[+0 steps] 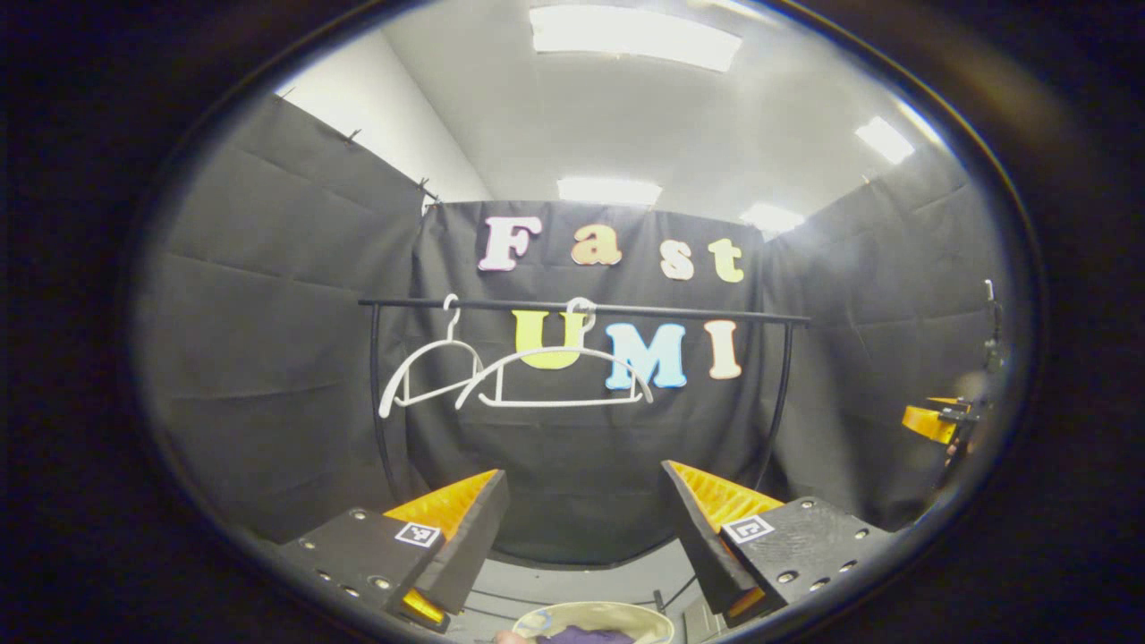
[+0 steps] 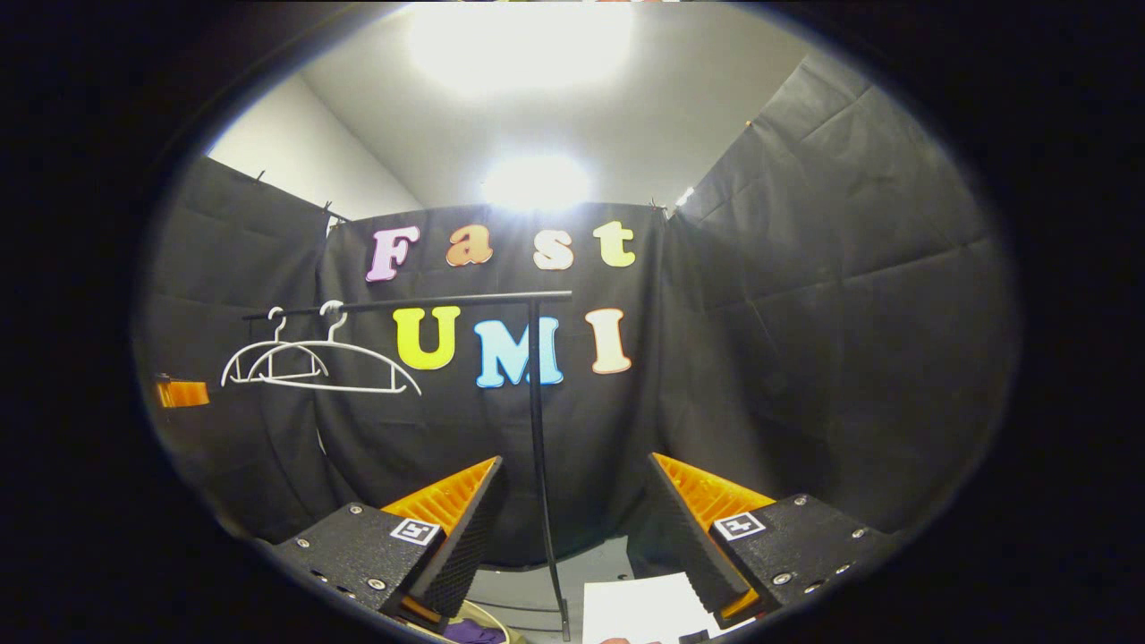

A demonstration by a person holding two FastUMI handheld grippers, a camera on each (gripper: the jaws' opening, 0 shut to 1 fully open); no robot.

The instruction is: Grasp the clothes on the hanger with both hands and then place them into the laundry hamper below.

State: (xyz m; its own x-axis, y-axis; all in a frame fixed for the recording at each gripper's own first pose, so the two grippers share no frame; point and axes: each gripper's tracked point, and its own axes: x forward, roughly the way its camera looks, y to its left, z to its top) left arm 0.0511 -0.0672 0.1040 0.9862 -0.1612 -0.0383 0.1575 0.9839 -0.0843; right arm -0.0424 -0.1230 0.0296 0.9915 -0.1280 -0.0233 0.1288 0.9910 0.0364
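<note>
Both pairs of fingers stand spread with nothing between them: the left gripper point(image 1: 581, 528) shows a wide gap, and the right gripper point(image 2: 572, 528) likewise, neither touching anything. Just below the left gripper's fingers, the rim of the laundry hamper point(image 1: 626, 613) curves into sight with a purple garment point(image 1: 590, 637) lying inside it; in the right gripper view the hamper's rim point(image 2: 492, 622) sits by the left finger, the purple cloth point(image 2: 470, 632) within, and a white sheet point(image 2: 640, 608) lies on the floor beside the rack's upright. Farther out, the black rail point(image 1: 581, 309) runs level across the booth, carrying two white hangers point(image 1: 555, 376), both bare and hanging near the rail's left end; their long axis lies roughly along the rail, hooks up, the left one turned a little askew. Judging from this, the clothes are already down in the hamper, bunched with no clear direction to them, so the placing step looks done and the grippers seem lifted clear. What remains, if anything, is only to draw both hands back from the hamper without snagging the cloth or knocking the rack
</note>
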